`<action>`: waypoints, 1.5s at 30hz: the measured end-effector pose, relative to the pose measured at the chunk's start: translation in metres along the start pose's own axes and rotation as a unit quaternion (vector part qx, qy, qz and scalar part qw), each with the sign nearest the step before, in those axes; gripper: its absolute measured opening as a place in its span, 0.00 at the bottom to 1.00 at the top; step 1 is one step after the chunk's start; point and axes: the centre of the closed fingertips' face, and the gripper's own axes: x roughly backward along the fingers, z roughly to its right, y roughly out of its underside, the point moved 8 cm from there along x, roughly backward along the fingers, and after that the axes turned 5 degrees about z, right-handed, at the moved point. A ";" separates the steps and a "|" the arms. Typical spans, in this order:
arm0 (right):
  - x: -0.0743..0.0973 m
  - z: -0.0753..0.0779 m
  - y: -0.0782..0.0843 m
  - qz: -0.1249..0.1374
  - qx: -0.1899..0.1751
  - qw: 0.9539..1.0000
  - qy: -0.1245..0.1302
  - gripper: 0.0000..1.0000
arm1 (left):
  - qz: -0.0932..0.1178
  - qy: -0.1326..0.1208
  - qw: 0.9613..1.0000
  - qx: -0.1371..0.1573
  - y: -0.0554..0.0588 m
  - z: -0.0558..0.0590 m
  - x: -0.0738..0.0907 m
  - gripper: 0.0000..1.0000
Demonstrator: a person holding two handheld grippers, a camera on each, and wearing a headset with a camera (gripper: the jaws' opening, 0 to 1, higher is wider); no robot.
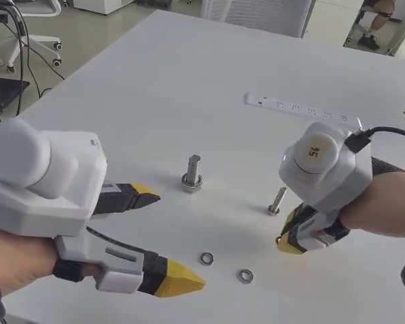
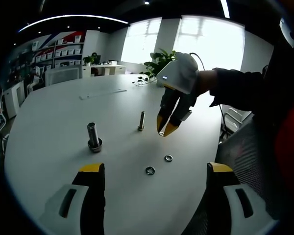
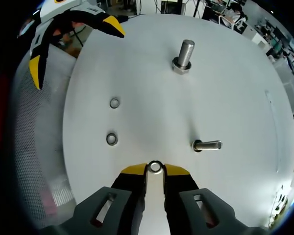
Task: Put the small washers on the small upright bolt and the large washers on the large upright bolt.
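The large upright bolt (image 1: 193, 172) stands mid-table with a metal ring around its base. To its right stands the small upright bolt (image 1: 277, 200). My right gripper (image 1: 289, 244) hovers just in front of the small bolt (image 3: 207, 145), shut on a small washer (image 3: 156, 167) pinched at its tips. Two more washers (image 1: 206, 258) (image 1: 246, 275) lie flat on the table nearer me. At the left, my left gripper (image 1: 169, 239) is open and holds nothing, its yellow tips aimed toward the loose washers (image 2: 150, 170). From the left gripper view, the right gripper (image 2: 166, 130) hangs beside the small bolt (image 2: 141, 120).
A white power strip (image 1: 300, 108) lies on the far side of the white table (image 1: 155, 81). Office chairs stand beyond the table's far edge. A black cable (image 1: 391, 131) runs off the right gripper.
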 end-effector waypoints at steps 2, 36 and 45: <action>0.003 0.001 0.003 0.000 -0.003 1.000 0.002 0.14 | 0.000 0.001 1.000 0.000 0.000 0.000 0.000 0.85; 0.061 0.035 -0.023 0.013 0.034 0.998 0.059 0.14 | -0.005 0.001 1.000 0.003 0.002 0.001 0.000 0.85; 0.063 0.041 -0.038 0.011 0.057 0.997 0.057 0.14 | -0.003 -0.001 1.000 0.004 0.002 0.000 0.001 0.85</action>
